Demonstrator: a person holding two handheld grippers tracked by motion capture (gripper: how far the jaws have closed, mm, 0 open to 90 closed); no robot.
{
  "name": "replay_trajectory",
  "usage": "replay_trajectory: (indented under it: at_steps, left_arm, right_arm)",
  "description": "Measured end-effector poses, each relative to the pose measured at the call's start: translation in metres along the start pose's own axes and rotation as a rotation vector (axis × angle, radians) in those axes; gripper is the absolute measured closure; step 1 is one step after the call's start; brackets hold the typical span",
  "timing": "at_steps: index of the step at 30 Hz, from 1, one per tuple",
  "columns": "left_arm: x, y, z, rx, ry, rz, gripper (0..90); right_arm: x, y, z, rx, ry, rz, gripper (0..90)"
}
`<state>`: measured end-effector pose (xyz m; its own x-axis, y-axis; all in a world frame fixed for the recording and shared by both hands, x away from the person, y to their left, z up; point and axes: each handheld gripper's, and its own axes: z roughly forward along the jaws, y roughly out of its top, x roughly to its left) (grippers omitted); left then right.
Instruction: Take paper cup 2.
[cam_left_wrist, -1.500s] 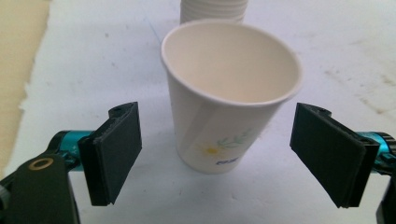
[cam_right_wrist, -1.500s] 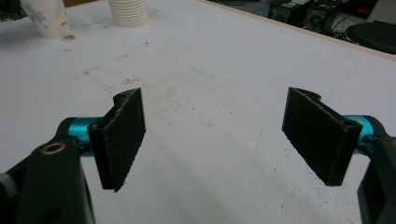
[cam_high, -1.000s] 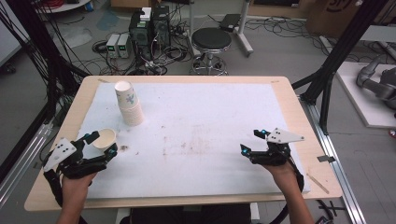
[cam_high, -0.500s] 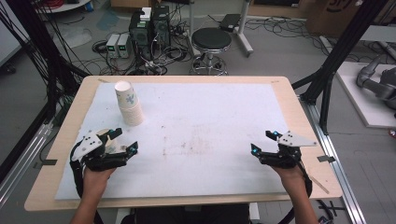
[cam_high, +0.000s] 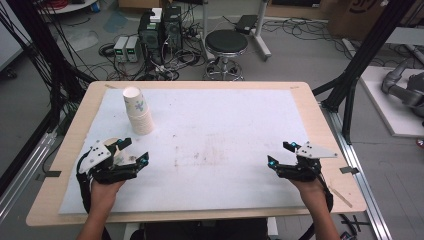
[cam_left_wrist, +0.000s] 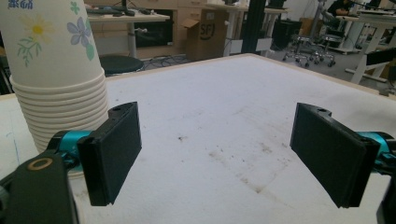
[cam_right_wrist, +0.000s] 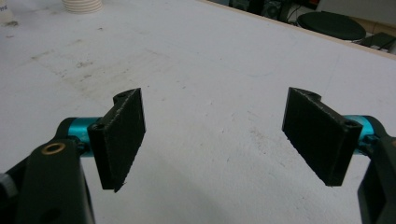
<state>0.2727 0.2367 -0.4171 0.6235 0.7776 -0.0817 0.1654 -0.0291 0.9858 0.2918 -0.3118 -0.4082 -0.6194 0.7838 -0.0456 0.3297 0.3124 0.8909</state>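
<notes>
A stack of flower-print paper cups (cam_high: 137, 111) stands upside down at the back left of the white mat. It rises close on the left in the left gripper view (cam_left_wrist: 56, 70). My left gripper (cam_high: 136, 151) hovers open at the front left, just in front of the stack, and its jaws (cam_left_wrist: 224, 149) have only bare mat between them. A single tan cup (cam_high: 111, 143) peeks out from behind that gripper's grey plate, mostly hidden. My right gripper (cam_high: 279, 154) rests open at the front right with nothing between its jaws (cam_right_wrist: 219, 135). From there the cup stack (cam_right_wrist: 81, 5) sits far off at the top left.
The white mat (cam_high: 215, 135) covers a wooden table (cam_high: 320, 115), stained brown near the middle. Behind the table stand a black stool (cam_high: 226, 45) and computer boxes (cam_high: 160, 30) with cables. Black frame posts (cam_high: 350, 90) flank the table's right side.
My left gripper has moved to the right from the table's left edge and now covers most of the single cup. The right gripper has stayed about where it was.
</notes>
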Motion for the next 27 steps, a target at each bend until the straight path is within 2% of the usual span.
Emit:
replay_trajectory:
  at_steps: [15,19,23,27]
  left_arm:
    - [-0.005,0.001,-0.007,0.005,0.038,0.009,16.8]
    - [-0.005,0.003,-0.010,-0.006,0.046,-0.001,16.9]
    - [-0.003,0.007,-0.009,0.007,0.047,0.003,16.9]
    - [0.003,0.016,-0.006,0.005,0.052,-0.028,17.1]
  right_arm:
    - [0.001,0.002,0.004,0.005,0.023,-0.014,22.0]
    - [0.002,0.004,0.007,0.003,0.034,-0.016,22.0]
    - [0.002,0.005,0.008,0.001,0.039,-0.018,21.9]
    - [0.004,0.005,0.009,0.003,0.047,-0.015,21.9]
